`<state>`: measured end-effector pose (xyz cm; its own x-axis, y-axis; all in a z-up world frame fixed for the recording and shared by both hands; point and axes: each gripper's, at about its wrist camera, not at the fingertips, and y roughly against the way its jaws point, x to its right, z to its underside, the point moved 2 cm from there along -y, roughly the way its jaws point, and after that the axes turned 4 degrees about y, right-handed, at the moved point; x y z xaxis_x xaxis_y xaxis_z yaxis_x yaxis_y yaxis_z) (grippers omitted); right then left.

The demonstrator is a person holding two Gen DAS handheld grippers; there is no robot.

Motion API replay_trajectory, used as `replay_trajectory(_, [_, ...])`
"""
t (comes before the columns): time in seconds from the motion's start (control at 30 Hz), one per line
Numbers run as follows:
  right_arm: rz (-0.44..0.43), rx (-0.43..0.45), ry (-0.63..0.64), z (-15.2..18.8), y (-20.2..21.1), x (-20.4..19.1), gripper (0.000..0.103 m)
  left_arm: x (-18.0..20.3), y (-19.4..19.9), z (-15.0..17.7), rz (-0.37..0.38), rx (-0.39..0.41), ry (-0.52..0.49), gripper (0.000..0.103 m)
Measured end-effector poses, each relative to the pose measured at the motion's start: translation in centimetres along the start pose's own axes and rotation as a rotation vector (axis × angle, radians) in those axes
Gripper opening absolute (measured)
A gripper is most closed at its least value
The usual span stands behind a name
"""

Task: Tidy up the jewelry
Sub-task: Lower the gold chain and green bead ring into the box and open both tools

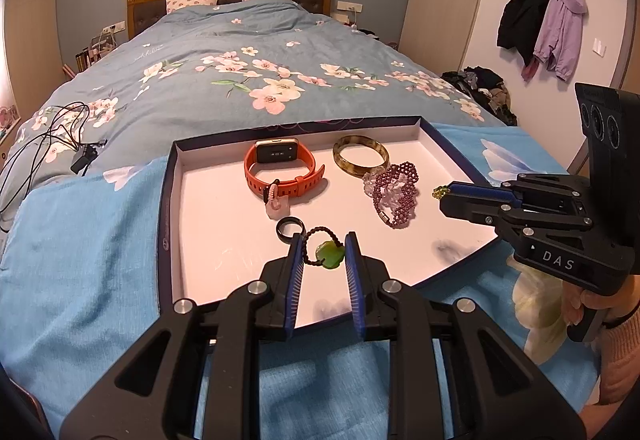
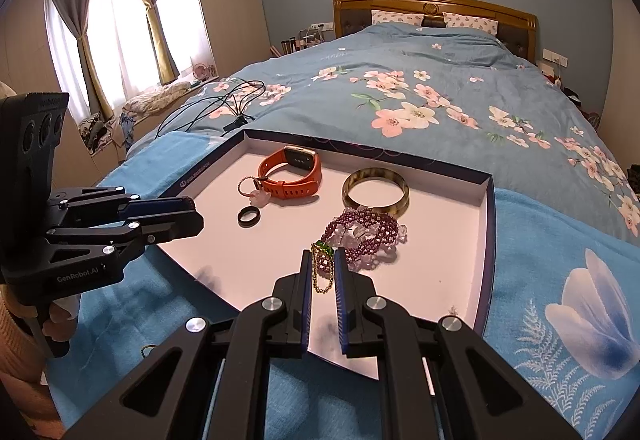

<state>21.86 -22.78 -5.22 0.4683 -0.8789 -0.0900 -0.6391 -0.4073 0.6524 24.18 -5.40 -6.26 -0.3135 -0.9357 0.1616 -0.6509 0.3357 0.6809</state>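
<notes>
At the lower centre of the left view, the left gripper (image 1: 323, 240) brackets the green pendant (image 1: 330, 257), jaws apart, inside the tray's near rim (image 1: 452, 278), while the right gripper (image 2: 323, 255) pinches a gold chain (image 2: 322, 272) beside the purple beaded bracelet (image 2: 366, 236).

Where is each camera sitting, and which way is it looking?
Left wrist: on the left gripper, facing the tray and headboard; its fingers flank a green pendant; right gripper at right.
Right wrist: on the right gripper, pinching a gold chain; left gripper at left.
Both show the orange watch and bangle.
</notes>
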Motion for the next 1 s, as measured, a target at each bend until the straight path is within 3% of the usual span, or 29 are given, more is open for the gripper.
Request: replay_trajectory(1.0, [0.019,-0.092,0.012,0.2,-3.2,0.0,0.009,-1.3,-4.3,-0.6,-0.031,-0.099,0.031,0.021])
